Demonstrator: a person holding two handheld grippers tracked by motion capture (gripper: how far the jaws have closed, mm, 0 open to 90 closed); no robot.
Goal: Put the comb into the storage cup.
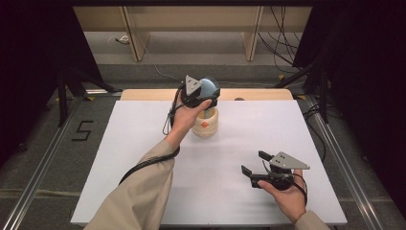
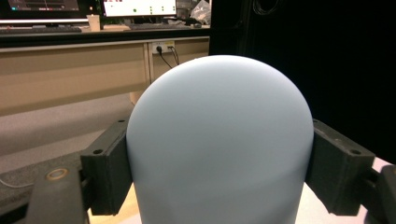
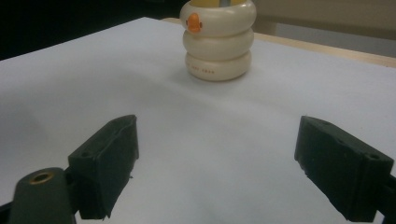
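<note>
A pale blue domed brush (image 2: 219,140) is clamped between the left hand-held gripper (image 1: 198,96) jaws above the cream ringed holder (image 3: 218,39) on the white desk (image 1: 143,158), whose small print is unreadable, while the right hand-held gripper (image 1: 256,163) is held wide open, empty

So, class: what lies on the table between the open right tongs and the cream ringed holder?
Nothing: in the right gripper view, bare white tabletop runs from the right tongs to the cream ringed holder.

white table top (image 1: 143,158), wooden desk (image 2: 70,70) behind, monitors (image 2: 140,7) above.
</note>
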